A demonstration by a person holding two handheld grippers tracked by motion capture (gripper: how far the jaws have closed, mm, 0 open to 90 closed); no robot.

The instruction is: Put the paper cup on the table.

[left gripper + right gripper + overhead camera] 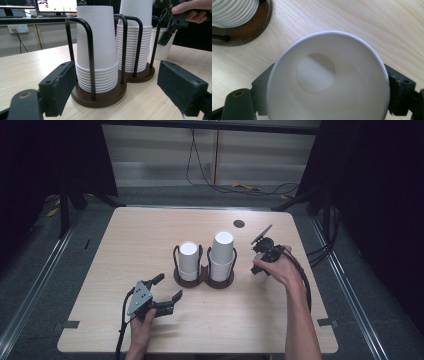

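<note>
Nearest the person, the left claw (169, 288) is held low over the desk (125, 240), its jaws spread wide with nothing between them; in the left gripper view its two black pads (58, 87) are seen apart, aimed at the holder (105, 96).

Beyond it, at the desk's middle, a dark two-bay holder (202, 279) with black wire hoops is stood. A stack of inverted white cups is kept in each bay: the shorter left stack (189, 260) and the taller right stack (222, 255).

To the right of the holder, the right claw (260, 267) is pointed downward over a single cup (260, 275), which is stood upright, mouth up, on the desk just beside the holder's right bay. In the right gripper view the cup (329, 80) is seen from above between the jaws, one on each side of its wall; whether the pads press on it cannot be told.

Farthest, a round dark grommet (239, 223) is set near the desk's far edge.
</note>
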